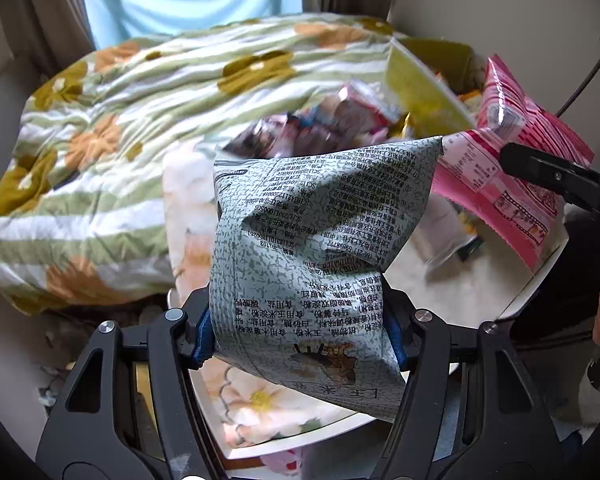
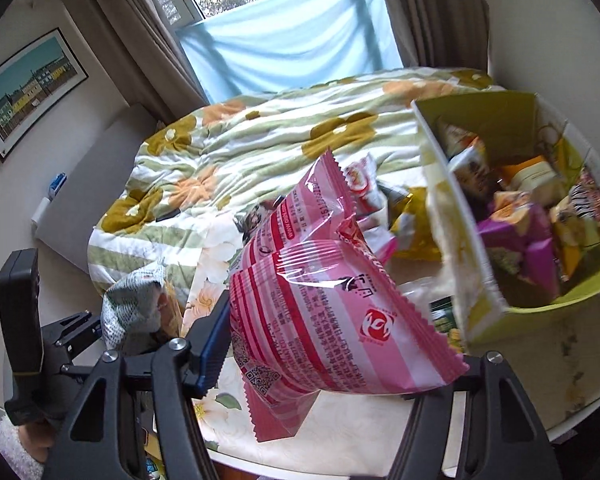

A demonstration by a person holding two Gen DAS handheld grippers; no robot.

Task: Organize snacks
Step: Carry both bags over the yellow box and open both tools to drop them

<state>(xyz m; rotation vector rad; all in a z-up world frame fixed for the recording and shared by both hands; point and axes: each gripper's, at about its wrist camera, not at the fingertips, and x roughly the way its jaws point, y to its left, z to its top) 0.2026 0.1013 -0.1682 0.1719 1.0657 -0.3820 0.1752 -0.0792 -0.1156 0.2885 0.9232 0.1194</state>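
Note:
My left gripper (image 1: 300,332) is shut on a grey-green snack bag (image 1: 316,248) with black print, held above the round table. My right gripper (image 2: 320,364) is shut on a pink striped snack bag (image 2: 320,300), also held above the table. The pink bag also shows in the left wrist view (image 1: 512,160), to the right of the grey-green bag, with the right gripper's finger (image 1: 556,176) on it. The grey-green bag shows at the left of the right wrist view (image 2: 132,304). A yellow-green box (image 2: 476,280) at the right holds several snacks (image 2: 520,236).
A pile of loose snack packets (image 1: 320,124) lies on the table (image 2: 340,432) beside the box (image 1: 416,80). A flowered striped quilt (image 1: 112,140) covers the bed beyond the table. A window with a blue cloth (image 2: 284,44) and curtains is behind it.

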